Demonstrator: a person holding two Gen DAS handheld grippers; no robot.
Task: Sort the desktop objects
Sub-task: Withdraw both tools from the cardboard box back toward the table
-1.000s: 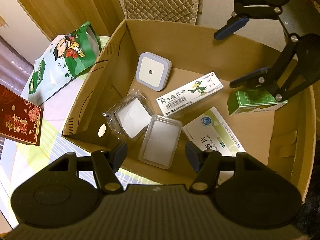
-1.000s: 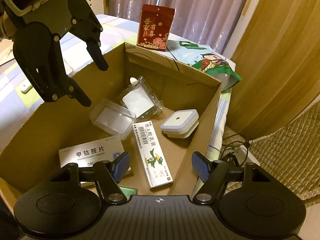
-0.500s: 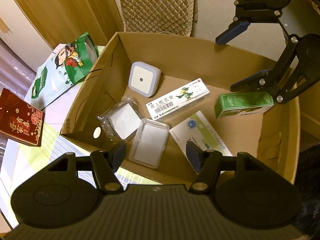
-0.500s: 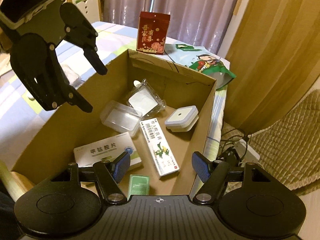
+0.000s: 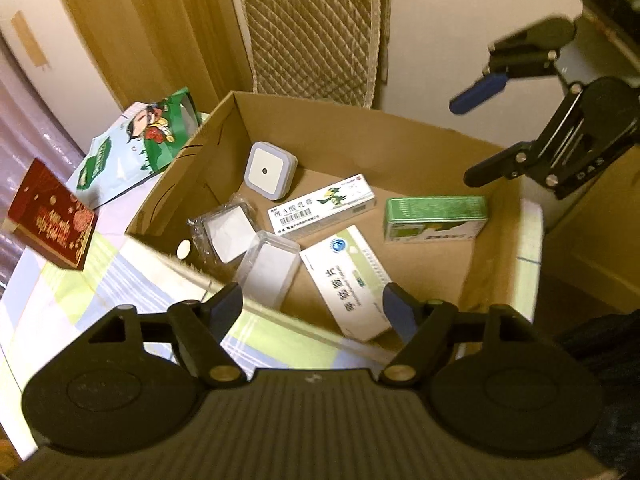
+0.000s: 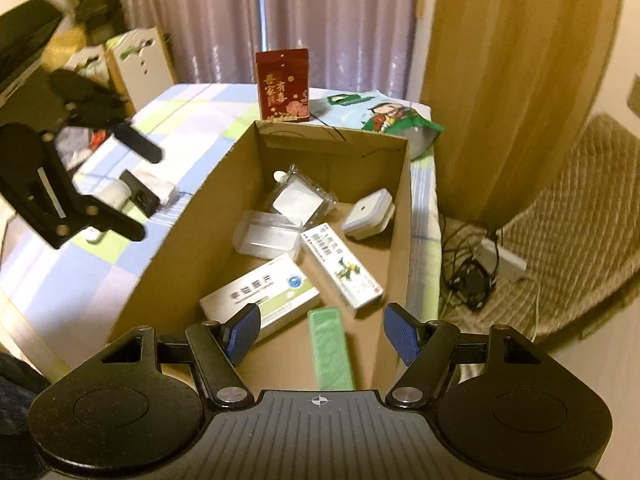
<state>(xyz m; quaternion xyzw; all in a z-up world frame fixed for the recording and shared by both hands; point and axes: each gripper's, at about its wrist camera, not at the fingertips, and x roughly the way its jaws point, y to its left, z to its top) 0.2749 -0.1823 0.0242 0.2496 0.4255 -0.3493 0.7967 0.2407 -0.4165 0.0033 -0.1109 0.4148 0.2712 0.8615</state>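
An open cardboard box (image 5: 360, 136) (image 6: 192, 240) holds a green box (image 5: 436, 218) (image 6: 330, 352), a long white medicine box with a bird (image 5: 324, 210) (image 6: 344, 268), a white-green medicine box (image 5: 346, 280) (image 6: 260, 292), a clear plastic case (image 5: 268, 272) (image 6: 268, 238), a wrapped white square (image 5: 226, 230) (image 6: 300, 198) and a square night light (image 5: 270, 170) (image 6: 368, 214). My left gripper (image 5: 312, 308) (image 6: 140, 194) hangs open above the box's near wall, holding nothing. My right gripper (image 6: 322, 332) (image 5: 480, 132) is open and empty above the opposite end.
A red gift box (image 5: 52, 216) (image 6: 284, 86) and a green cartoon snack bag (image 5: 140, 144) (image 6: 384, 114) sit on the checked tablecloth (image 5: 100, 280) beyond the box. Small items (image 6: 152, 188) lie on the cloth. A quilted chair (image 5: 316, 32) and floor cables (image 6: 480, 264) are nearby.
Both grippers have drawn back and up from the box, still open. The left one now sits out over the tablecloth. The box's contents have not moved.
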